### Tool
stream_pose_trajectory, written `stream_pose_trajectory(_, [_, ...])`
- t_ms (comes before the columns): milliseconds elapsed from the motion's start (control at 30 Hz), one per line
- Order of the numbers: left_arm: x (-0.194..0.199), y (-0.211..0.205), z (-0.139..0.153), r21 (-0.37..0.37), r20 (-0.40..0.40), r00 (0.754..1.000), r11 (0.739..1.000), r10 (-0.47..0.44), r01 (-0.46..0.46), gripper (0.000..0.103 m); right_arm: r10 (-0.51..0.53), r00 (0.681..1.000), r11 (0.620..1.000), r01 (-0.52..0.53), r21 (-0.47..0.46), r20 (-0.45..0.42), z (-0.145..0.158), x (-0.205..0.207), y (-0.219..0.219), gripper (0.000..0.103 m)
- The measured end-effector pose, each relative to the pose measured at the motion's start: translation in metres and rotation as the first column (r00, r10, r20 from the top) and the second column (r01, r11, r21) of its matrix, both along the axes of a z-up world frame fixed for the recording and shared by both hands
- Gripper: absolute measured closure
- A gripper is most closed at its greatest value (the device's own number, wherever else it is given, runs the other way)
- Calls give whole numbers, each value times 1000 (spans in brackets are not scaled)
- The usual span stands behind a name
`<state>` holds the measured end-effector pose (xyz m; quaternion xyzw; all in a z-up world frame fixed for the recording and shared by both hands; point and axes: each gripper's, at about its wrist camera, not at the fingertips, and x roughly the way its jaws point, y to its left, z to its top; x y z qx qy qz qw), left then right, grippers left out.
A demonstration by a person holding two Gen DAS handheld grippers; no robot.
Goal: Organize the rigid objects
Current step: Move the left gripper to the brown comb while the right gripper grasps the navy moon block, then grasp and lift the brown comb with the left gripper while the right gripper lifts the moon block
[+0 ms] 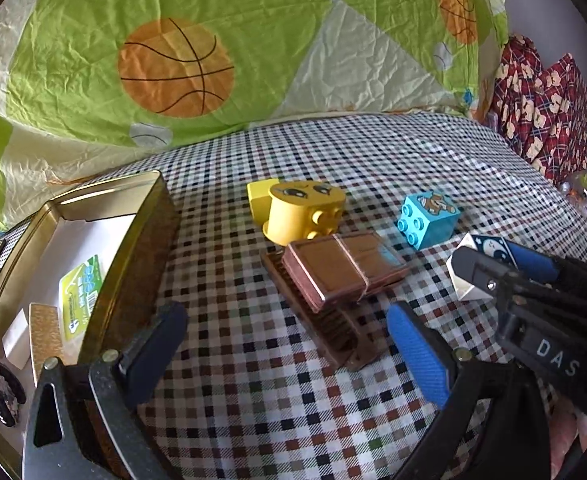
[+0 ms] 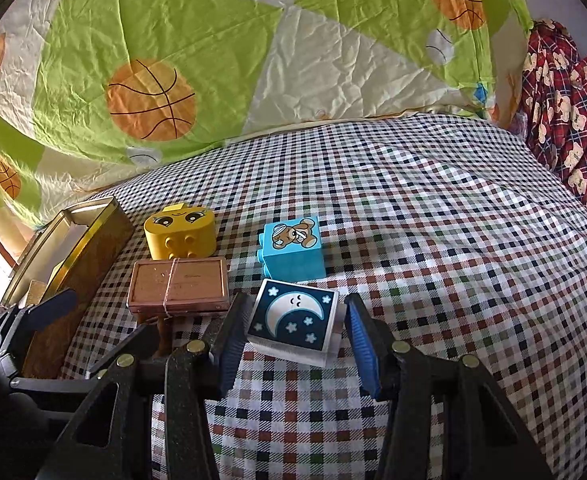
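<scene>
On the checked bedspread (image 2: 433, 208) I count three blocks: yellow face block (image 2: 179, 232), blue bear block (image 2: 291, 250), and white moon block (image 2: 295, 320) pinched by my right gripper (image 2: 293, 338). Only the left view shows inside the gold tin (image 1: 133, 256); my left gripper (image 1: 289, 344) stands spread, empty.

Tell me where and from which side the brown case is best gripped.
Grip the brown case across its two long edges, coming from above and from the near side. It lies flat on a comb, so its thin sides are exposed, while the yellow block crowds its far end. The string around its middle marks a balanced spot.
</scene>
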<state>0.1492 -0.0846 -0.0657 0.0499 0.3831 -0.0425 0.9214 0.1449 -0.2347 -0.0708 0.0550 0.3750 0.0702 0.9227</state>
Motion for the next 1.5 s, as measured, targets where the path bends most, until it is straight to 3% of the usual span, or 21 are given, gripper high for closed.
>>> stream_pose_trajectory(100, [7,-4,-5,17,-42,999,1000,-7,7,5,4,1000,1000,-4,5,5,0,-1,-1,52])
stream_pose_trajectory(167, [11,0,-7,7,-57,998,1000,7,-7,13,8,1000,1000,-8,11,2,0,0,-1,52])
stream_pose_trajectory(233, [14,3,-12,-20,-90,996,1000,-9,7,41,12,1000,1000,-12,15,-2,0,0,-1,52])
stream_pose_trajectory(433, [10,8,-13,-78,-101,994,996,-50,42,78,15,1000,1000,-15,21,10,0,-1,-1,52])
stream_pose_trajectory(533, [6,25,-13,-151,-100,994,988,-47,32,79,14,1000,1000,-15,20,25,2,-4,-1,52])
stream_pose_trajectory(767, [-9,44,-6,-199,-45,998,980,-32,23,80,13,999,1000,-13,2,44,4,-8,2,52])
stream_pose_trajectory(1133, [-11,45,0,-198,-15,999,980,-40,36,80,18,998,1000,-18,-10,61,6,-9,6,52])
stream_pose_trajectory(1233, [-11,43,-3,-192,-32,999,981,-42,35,80,26,998,1000,-25,-15,55,5,-8,7,52])
stream_pose_trajectory(1300, [-3,38,-10,-181,-90,994,982,-67,50,79,31,998,999,-30,-17,47,4,-7,8,52])
stream_pose_trajectory(1367, [-1,33,-11,-154,-101,993,987,-65,49,76,36,999,999,-36,-20,40,4,-6,8,52])
stream_pose_trajectory(1400, [0,30,-12,-134,-107,992,990,-59,44,72,39,999,999,-38,-21,37,3,-6,9,52])
stream_pose_trajectory(1433, [0,28,-12,-127,-104,993,991,-63,49,61,41,999,999,-40,-22,34,3,-5,9,52])
stream_pose_trajectory(1500, [4,26,-13,-124,-106,992,991,-64,51,57,44,999,999,-44,-25,27,2,-4,10,52])
